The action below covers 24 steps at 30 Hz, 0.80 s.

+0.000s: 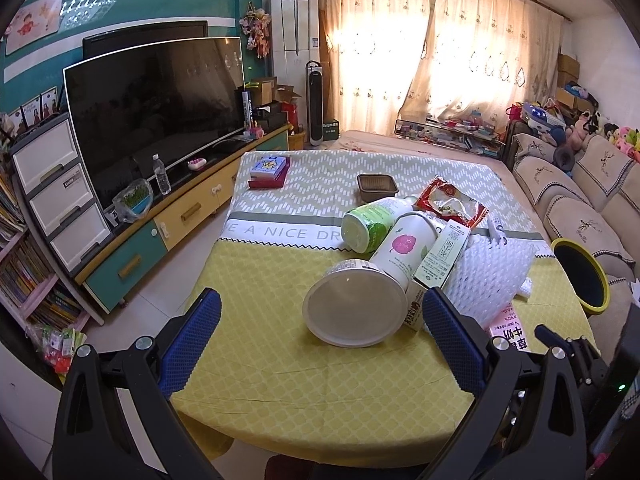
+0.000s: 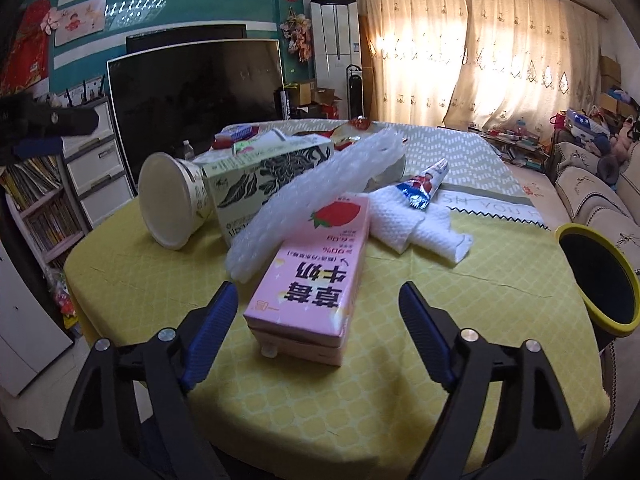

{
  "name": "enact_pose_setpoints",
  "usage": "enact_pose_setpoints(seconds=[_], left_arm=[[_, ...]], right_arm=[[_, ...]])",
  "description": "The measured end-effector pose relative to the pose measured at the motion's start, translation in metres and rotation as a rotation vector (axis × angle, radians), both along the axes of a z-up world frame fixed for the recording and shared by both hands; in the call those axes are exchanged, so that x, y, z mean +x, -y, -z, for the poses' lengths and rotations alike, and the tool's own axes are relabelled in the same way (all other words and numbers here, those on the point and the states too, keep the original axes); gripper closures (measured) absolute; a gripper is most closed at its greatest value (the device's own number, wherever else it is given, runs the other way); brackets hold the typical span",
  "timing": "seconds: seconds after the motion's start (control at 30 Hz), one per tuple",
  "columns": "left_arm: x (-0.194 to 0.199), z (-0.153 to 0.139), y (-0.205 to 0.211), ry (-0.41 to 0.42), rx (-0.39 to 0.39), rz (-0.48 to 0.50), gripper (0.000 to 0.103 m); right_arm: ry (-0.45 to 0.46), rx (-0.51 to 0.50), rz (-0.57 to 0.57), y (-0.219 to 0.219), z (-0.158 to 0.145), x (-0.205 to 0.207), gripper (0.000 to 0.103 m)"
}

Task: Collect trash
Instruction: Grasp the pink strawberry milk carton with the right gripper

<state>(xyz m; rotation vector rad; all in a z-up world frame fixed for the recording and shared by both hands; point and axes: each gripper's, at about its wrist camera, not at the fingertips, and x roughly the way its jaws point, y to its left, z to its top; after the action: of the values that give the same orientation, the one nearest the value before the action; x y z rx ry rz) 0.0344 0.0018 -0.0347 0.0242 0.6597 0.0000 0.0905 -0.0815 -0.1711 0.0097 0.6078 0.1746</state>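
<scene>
We hold the right tool (image 2: 316, 300) released, blue pads either side of a pink strawberry-milk carton (image 2: 310, 276), not touching. Left tool (image 1: 320, 316) released before a tipped white paper cup (image 1: 356, 304). Trash clutters the yellow-clothed bench (image 2: 460, 320); yellow-rimmed bin (image 2: 600, 276) at its right edge.

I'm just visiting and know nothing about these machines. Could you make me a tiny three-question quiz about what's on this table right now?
1. True or false: the right claw is already squeezing the pink milk carton.
2. Which thing lies on its side nearest the left claw? A) the white tub B) the red wrapper C) the brown tray
3. Fill in: the round bin at the table's edge has a ____ rim.

Key: 1 false, its pads stand apart on either side of the carton; 2 A; 3 yellow.
</scene>
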Motion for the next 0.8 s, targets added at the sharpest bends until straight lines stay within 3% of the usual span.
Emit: enact_pose_setpoints(seconds=[0.13,0.23,0.3,0.53,0.8], left_arm=[[0.0,0.002,0.001,-0.003,-0.001,0.001,0.004],[0.002,0.004,0.001,-0.006,0.0,0.003,0.004],[0.003,0.004,0.001,-0.009,-0.001,0.002,0.004],[0.004,0.004,-0.001,-0.012,-0.002,-0.003,0.004],[0.005,0.006,0.0,-0.015,0.003,0.002,0.004]], right_arm=[[-0.014,-0.025,-0.003,-0.005,0.007,0.003,0.029],[-0.026,-0.024,0.001,-0.004,0.012,0.007,0.038],[-0.03,-0.021,0.0,-0.002,0.013,0.007,0.054],[0.032,0.01,0.023,0.017,-0.001,-0.007,0.056],[0.175,0.085,0.081,0.052,-0.044,-0.03,0.056]])
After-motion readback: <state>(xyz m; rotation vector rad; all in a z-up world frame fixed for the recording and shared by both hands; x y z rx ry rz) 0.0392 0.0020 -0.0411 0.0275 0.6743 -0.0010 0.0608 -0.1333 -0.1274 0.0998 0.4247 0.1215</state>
